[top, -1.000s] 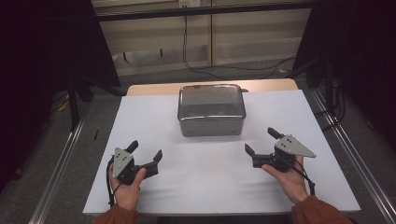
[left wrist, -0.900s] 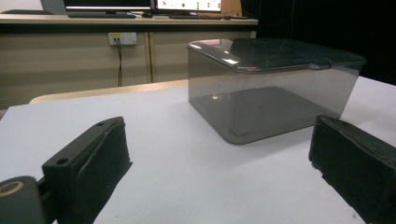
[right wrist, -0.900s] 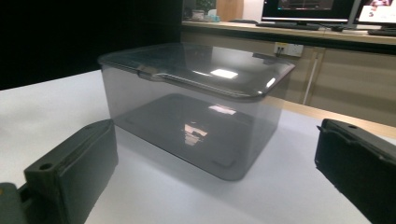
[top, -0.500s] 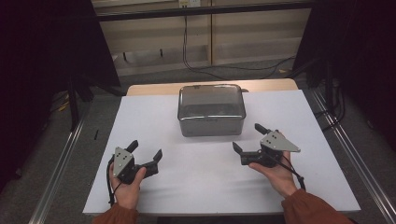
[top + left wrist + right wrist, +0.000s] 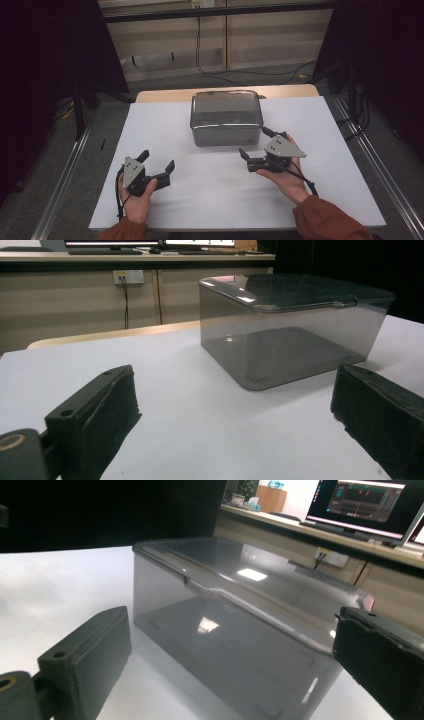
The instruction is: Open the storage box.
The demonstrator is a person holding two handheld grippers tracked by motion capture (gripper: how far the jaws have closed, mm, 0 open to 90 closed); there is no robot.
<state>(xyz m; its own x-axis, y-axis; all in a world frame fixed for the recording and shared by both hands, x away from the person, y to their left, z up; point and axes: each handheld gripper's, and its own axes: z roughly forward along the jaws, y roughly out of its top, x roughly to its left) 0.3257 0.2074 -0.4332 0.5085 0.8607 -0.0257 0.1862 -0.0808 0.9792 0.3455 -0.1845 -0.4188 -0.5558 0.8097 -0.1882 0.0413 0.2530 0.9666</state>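
A smoky clear plastic box with its lid shut (image 5: 226,117) stands at the far middle of the white table top (image 5: 320,125). It looks empty in the left gripper view (image 5: 290,325) and in the right gripper view (image 5: 225,625). My right gripper (image 5: 256,143) is open, close to the box's front right corner, with nothing between its jaws. My left gripper (image 5: 157,160) is open near the front left of the table, well apart from the box, and holds nothing.
The white top lies on a wooden table (image 5: 160,95) with metal rails (image 5: 65,175) along both sides. Cables (image 5: 210,70) run over the floor behind. A desk with monitors (image 5: 370,510) stands beyond the table.
My right gripper has moved left and forward, from the right side of the table up to the box's front right corner. My left gripper has stayed where it was.
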